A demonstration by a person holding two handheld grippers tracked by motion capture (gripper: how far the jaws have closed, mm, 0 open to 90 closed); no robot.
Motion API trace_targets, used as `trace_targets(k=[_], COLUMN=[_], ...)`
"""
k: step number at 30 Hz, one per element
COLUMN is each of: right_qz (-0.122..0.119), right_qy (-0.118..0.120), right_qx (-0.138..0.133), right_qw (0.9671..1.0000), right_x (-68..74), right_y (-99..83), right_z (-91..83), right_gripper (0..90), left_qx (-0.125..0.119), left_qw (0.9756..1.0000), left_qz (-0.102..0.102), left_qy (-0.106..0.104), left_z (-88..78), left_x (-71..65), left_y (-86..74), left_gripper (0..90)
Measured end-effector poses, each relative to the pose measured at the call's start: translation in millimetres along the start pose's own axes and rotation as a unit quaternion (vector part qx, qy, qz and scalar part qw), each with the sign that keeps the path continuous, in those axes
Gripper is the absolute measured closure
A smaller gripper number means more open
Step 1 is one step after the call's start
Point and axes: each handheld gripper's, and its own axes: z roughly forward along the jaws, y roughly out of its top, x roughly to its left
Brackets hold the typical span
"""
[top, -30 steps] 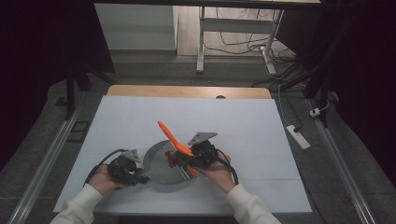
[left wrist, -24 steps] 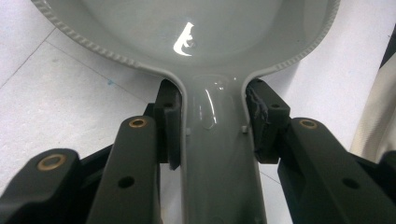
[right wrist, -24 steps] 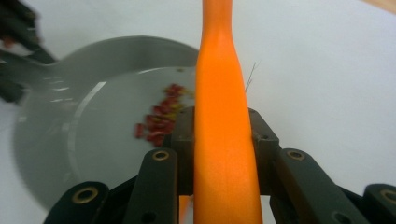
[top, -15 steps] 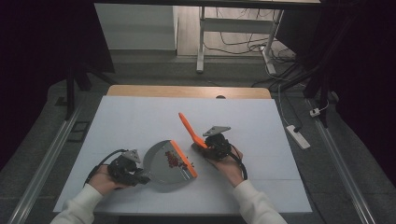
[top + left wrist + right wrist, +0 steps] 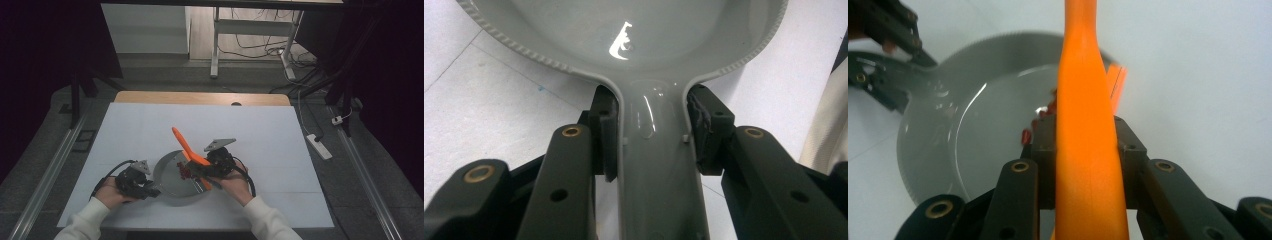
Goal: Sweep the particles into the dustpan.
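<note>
While the left gripper (image 5: pixel 134 181) clamps its jaws on the handle of the grey pan (image 5: pixel 172 181) sitting on the bench (image 5: pixel 260 135), the right gripper (image 5: pixel 216 162) grips the orange spatula (image 5: pixel 1087 150) over the pan, near small red bits (image 5: pixel 186 171). A steep or hasty sweep could flick those bits over the rim, or shove the pan round in the left jaws.

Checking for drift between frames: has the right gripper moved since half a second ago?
Yes. The right gripper, shut on the orange spatula, moved left, back over the grey pan.
</note>
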Motion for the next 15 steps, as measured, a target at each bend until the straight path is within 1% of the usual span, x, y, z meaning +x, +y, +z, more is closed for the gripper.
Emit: trace_targets(k=[2, 5, 6, 8, 11, 13, 15], right_qz=[0.000, 0.020, 0.025, 0.027, 0.029, 0.023, 0.026], right_qy=[-0.014, -0.033, -0.043, -0.061, -0.077, -0.090, -0.093], right_qx=[-0.010, -0.018, -0.016, -0.009, 0.001, 0.013, 0.021], right_qw=[0.9998, 0.9991, 0.9986, 0.9977, 0.9967, 0.9955, 0.9951], right_x=[-3.1, -14.4, -17.9, -23.1, -28.1, -29.8, -32.7], right_y=[1.6, -0.2, -1.2, -4.0, -10.5, -15.7, -20.0], right_z=[-6.6, -14.5, -16.2, -18.7, -19.1, -18.3, -16.7], right_gripper=[70.4, 70.4, 70.4, 70.4, 70.4, 70.4, 70.4], left_qx=[0.000, 0.000, -0.002, -0.002, -0.003, -0.003, -0.002], left_qw=[1.0000, 1.0000, 1.0000, 1.0000, 1.0000, 1.0000, 1.0000], left_qz=[0.000, 0.000, -0.002, -0.002, -0.002, -0.002, -0.001], left_qy=[0.001, 0.001, -0.001, 0.001, 0.000, 0.000, -0.001], left_z=[0.3, 0.3, 0.7, 0.7, 0.5, 0.5, 0.9], left_x=[0.0, -0.3, -0.7, -1.1, -1.3, -1.2, -1.1], left_y=[0.0, 0.1, 0.1, 0.1, 0.0, 0.0, 0.0], left_gripper=[61.3, 61.2, 61.2, 61.2, 61.2, 61.2, 61.2])
